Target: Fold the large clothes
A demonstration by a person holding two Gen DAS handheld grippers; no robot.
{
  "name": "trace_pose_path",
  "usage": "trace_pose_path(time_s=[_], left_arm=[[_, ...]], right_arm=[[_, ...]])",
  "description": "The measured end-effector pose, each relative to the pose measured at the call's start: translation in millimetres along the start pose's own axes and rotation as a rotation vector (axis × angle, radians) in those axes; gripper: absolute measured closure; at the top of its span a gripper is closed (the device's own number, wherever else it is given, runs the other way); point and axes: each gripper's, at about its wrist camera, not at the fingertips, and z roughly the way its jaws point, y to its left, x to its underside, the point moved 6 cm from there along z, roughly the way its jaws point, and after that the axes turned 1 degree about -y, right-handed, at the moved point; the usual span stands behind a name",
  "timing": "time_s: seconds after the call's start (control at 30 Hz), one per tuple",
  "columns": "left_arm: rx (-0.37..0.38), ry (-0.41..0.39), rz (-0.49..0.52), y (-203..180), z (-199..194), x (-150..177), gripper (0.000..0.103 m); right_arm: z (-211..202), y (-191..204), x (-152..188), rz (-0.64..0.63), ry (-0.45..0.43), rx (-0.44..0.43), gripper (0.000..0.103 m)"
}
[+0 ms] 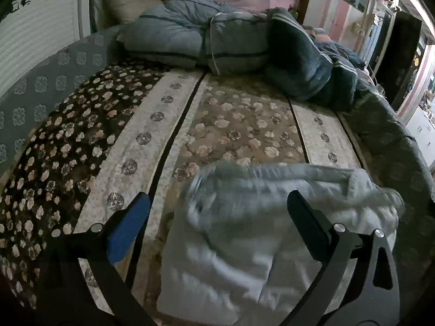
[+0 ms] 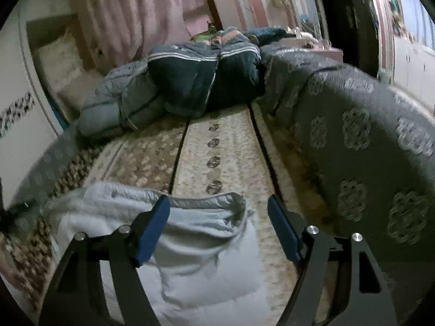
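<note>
A pale grey-white padded garment [image 1: 244,239] lies bunched on the floral bedspread [image 1: 231,119], blurred in the left wrist view. My left gripper [image 1: 217,201] hovers just above it with its jaws wide open and nothing between the pads. In the right wrist view the same garment [image 2: 195,244] lies at lower left with its folded rim facing away. My right gripper [image 2: 218,203] stands open over the garment's right edge. No cloth is pinched by its blue pads [image 2: 152,233].
Folded grey-blue [image 1: 174,38] and dark navy striped jackets [image 1: 301,62] are piled at the far end of the bed. A grey patterned bed surround [image 2: 353,141] rises on the right. Pink curtains [image 2: 130,8] and a cream pillow [image 1: 127,0] stand behind.
</note>
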Motion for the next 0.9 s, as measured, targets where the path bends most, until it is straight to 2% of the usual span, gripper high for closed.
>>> trace_pose_path(time_s=[0.1, 0.2, 0.33, 0.47, 0.67, 0.8, 0.9], left_arm=[[-0.024, 0.008, 0.042, 7, -3, 14, 0.003], [0.011, 0.047, 0.056, 14, 4, 32, 0.003], [0.039, 0.096, 0.07, 24, 30, 65, 0.003], [0.065, 0.144, 0.064, 32, 58, 85, 0.003], [0.138, 0.146, 0.126, 23, 78, 89, 0.003], [0.141, 0.158, 0.176, 15, 94, 88, 0.003], [0.138, 0.171, 0.194, 8, 105, 85, 0.003]], right_arm=[[6, -5, 15, -0.038, 0.044, 0.023, 0.02], [13, -13, 34, -0.047, 0.085, 0.041, 0.019], [30, -21, 68, -0.069, 0.137, 0.075, 0.017], [47, -26, 93, -0.083, 0.189, 0.084, 0.017], [64, -32, 102, -0.072, 0.216, 0.02, 0.017], [77, -29, 98, -0.108, 0.193, -0.016, 0.012], [95, -29, 98, -0.061, 0.214, -0.088, 0.011]])
